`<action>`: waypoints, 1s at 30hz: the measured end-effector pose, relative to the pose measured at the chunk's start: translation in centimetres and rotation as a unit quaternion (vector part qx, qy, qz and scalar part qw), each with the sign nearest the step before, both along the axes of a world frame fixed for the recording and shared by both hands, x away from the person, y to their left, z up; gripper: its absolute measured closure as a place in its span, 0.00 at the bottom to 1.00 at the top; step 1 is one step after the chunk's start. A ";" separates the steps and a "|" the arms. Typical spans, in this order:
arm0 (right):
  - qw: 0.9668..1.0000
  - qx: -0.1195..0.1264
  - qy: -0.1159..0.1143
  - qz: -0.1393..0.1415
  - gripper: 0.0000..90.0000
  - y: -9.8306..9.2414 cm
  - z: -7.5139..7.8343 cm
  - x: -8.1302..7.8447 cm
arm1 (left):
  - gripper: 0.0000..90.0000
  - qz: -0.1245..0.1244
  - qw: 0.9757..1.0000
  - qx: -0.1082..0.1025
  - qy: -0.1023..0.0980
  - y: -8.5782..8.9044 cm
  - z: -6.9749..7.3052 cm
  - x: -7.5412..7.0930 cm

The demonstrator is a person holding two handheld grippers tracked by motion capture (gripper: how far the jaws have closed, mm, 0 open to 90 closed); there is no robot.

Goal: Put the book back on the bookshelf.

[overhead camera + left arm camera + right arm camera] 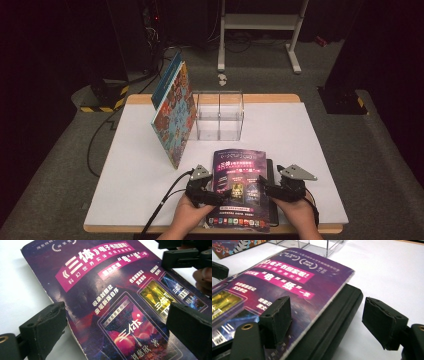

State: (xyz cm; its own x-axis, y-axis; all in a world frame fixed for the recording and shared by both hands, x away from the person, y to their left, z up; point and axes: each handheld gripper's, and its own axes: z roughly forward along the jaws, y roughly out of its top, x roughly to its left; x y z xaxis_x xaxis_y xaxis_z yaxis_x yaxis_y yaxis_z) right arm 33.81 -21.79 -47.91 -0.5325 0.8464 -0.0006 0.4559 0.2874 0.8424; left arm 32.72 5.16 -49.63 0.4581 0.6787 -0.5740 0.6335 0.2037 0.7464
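A clear plastic holder stands toward the far middle of the white table. A central wall splits it into two compartments, and both compartments look empty. A colourful picture book stands on edge, tilted, leaning against the holder's left side; a second, blue-covered book sits behind it, its top edge showing above.

At the near edge of the table lies a purple book, face up, cover printed with pink banners and small pictures of other books. It rests on a black case, whose rounded edge sticks out along the book's right side. In the right gripper view the purple cover overhangs the case slightly.

The left gripper sits at the book's left edge. In the left gripper view its jaws are spread, one outside the book's left edge on the table, the other over the cover; neither pad presses on the book.

The right gripper sits at the book's right edge. In the right gripper view its jaws stand wide apart, one over the cover, the other out beyond the case above the bare table, with the book's edge and the case between them. The pads do not pinch either one.

Each gripper is held in a hand coming in from the near side.
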 end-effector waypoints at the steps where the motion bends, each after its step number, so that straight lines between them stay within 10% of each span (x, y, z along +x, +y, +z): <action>1: 1.000 0.000 0.000 0.001 0.25 0.1 0.0 0.0 | 0.04 -0.005 1.000 0.001 -0.001 -0.1 0.0 0.0; 14: 1.000 0.023 0.013 -0.007 0.21 -0.2 -0.1 0.1 | 0.07 0.005 0.999 0.005 -0.052 -0.4 1.2 -0.7; 21: 0.999 0.034 0.030 -0.004 0.19 -0.3 -0.3 0.0 | 0.10 0.009 1.000 0.001 -0.017 0.4 -0.1 -0.2; 30: 0.998 0.038 0.048 -0.009 0.17 -0.3 0.1 -0.3 | 0.11 -0.009 0.999 0.010 -0.032 -0.9 0.3 -0.2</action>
